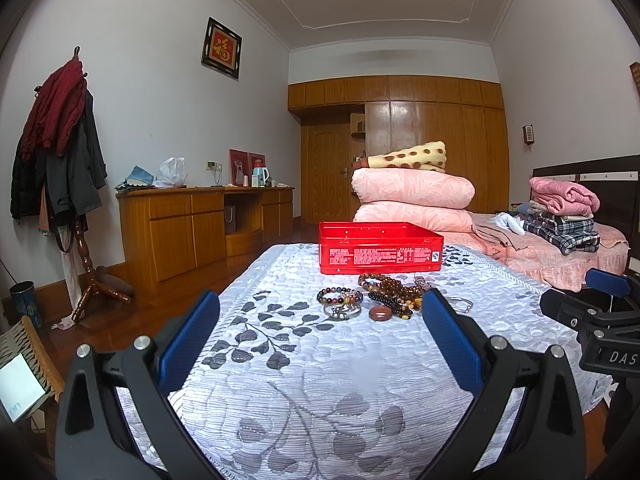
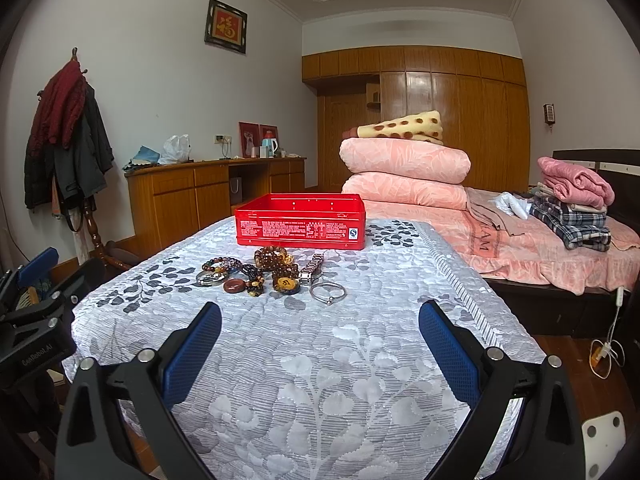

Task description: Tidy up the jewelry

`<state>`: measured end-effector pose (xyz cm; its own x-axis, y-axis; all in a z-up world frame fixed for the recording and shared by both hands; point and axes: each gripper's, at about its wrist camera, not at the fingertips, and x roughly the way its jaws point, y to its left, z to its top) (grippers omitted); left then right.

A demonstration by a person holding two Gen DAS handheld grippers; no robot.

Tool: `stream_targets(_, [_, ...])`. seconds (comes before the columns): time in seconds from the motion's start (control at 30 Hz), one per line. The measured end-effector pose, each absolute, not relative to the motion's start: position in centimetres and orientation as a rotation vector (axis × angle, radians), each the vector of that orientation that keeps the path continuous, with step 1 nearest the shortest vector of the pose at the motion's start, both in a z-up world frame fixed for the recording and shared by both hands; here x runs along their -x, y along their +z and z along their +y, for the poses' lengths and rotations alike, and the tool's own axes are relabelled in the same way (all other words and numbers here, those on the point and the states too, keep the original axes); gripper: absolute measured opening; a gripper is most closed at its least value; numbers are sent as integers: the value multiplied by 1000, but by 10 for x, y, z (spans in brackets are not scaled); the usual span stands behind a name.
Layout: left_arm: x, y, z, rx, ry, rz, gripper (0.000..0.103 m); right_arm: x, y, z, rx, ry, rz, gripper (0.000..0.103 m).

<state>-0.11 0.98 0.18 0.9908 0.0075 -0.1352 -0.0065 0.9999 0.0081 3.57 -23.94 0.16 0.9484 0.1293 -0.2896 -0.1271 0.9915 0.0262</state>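
An open red tin box (image 1: 380, 246) (image 2: 301, 226) stands on the white floral quilt (image 1: 304, 380) (image 2: 320, 360). In front of it lies a pile of jewelry (image 1: 390, 296) (image 2: 264, 274): bead bracelets, a brown ring (image 1: 380, 313) (image 2: 234, 286), a silver bangle (image 2: 327, 292), a metal watch (image 2: 312, 270) and a round amber pendant (image 2: 285, 285). My left gripper (image 1: 320, 320) is open and empty, short of the pile. My right gripper (image 2: 320, 334) is open and empty, short of the pile.
Folded pink quilts (image 1: 412, 200) (image 2: 404, 172) and a stack of clothes (image 1: 564, 216) (image 2: 576, 204) lie on the pink bed behind. A wooden cabinet (image 1: 200, 224) and a coat stand (image 1: 60, 160) are at the left wall. The quilt's edges drop off left and right.
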Motion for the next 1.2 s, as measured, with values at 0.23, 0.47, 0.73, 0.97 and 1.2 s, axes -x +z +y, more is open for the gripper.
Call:
stream_targets(0.23, [-7, 0, 9, -8, 7, 156, 98, -42, -2, -240, -12, 136, 317, 97])
stream_targets(0.47, [-37, 0, 16, 20, -19, 275, 98, -70, -3, -249, -37, 145, 389, 97])
stream_targets(0.73, [-86, 3, 18, 13, -30, 423, 98, -130, -7, -252, -58, 193, 540, 97])
stream_targets(0.97, [-131, -5, 17, -3, -47, 571, 98, -181, -14, -251, -47, 206, 670, 96])
stream_targets(1.2, [-170, -10, 7, -12, -97, 688, 96, -214, -27, -242, -31, 233, 792, 89])
